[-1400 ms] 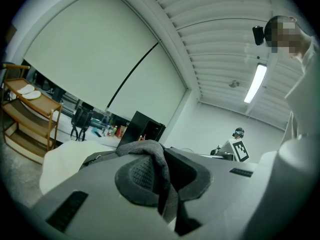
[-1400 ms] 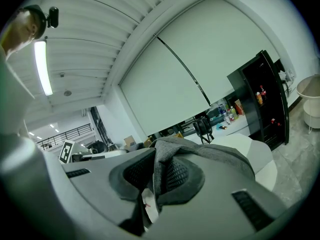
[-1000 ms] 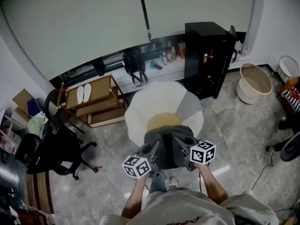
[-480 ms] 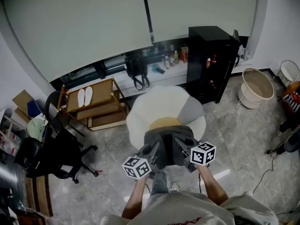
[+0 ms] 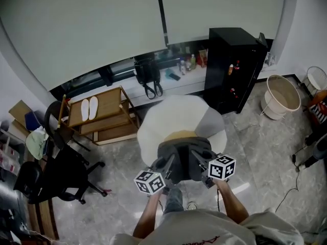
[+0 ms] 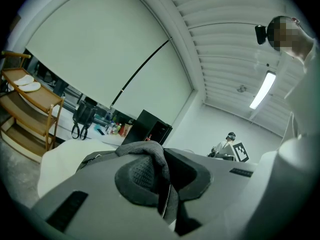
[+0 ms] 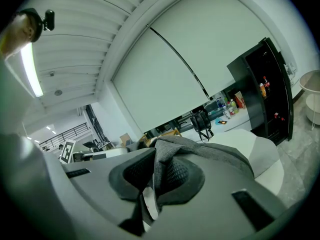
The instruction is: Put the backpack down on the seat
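A dark grey backpack (image 5: 183, 154) hangs between my two grippers, over the front edge of the white petal-shaped seat (image 5: 168, 119) with a yellow centre. My left gripper (image 5: 164, 165) is shut on the pack's left side and my right gripper (image 5: 198, 161) on its right side. In the left gripper view the jaws pinch a fold of grey backpack fabric (image 6: 150, 156). The right gripper view shows the same grip on the backpack fabric (image 7: 167, 156), with the seat (image 7: 260, 151) behind it. I cannot tell whether the pack's bottom touches the seat.
A black cabinet (image 5: 235, 65) stands behind the seat to the right, a beige basket (image 5: 280, 93) beyond it. A wooden rack (image 5: 102, 111) with white slippers and a black office chair (image 5: 56, 167) are on the left. A black bag (image 5: 146, 73) sits on the window ledge.
The head view has shifted slightly, so the room sits a little differently in frame. Both grippers and the backpack hold the same place before the seat.
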`<state>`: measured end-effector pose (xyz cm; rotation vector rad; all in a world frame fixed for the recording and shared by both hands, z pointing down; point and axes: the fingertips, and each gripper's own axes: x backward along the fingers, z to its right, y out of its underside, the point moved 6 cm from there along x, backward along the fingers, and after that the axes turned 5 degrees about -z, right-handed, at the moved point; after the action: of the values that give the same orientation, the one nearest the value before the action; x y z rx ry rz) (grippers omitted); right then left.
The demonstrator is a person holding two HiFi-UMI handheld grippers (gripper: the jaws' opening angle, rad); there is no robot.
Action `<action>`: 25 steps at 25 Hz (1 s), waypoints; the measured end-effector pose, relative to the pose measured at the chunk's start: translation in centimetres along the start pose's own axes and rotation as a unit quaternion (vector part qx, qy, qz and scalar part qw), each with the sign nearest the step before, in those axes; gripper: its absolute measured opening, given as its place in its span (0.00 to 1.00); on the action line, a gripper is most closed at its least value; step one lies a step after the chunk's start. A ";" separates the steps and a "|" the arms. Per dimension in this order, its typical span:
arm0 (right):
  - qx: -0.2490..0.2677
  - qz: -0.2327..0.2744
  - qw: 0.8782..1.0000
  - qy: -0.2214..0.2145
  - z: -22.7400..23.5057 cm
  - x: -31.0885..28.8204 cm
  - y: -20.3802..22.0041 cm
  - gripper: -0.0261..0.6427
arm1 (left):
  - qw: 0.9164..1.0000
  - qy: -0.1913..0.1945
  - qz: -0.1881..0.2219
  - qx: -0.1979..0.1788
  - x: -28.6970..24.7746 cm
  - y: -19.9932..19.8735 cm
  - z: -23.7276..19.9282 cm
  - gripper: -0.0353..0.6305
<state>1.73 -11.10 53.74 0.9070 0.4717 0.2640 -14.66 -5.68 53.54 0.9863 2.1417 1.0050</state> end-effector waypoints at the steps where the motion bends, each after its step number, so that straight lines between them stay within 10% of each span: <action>1: -0.001 -0.003 1.000 0.001 0.4 -0.7 -0.3 0.12 | 1.000 0.000 -0.001 0.002 -0.4 -0.4 -0.7 0.14; 25: 0.006 0.036 0.998 0.046 3.6 -15.0 -11.1 0.11 | 0.998 0.065 -0.011 -0.023 -7.0 -14.2 -13.8 0.14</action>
<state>-9.19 -26.41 50.87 0.9274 0.5268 0.3692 -26.14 -22.98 50.93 0.8953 2.2180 1.1301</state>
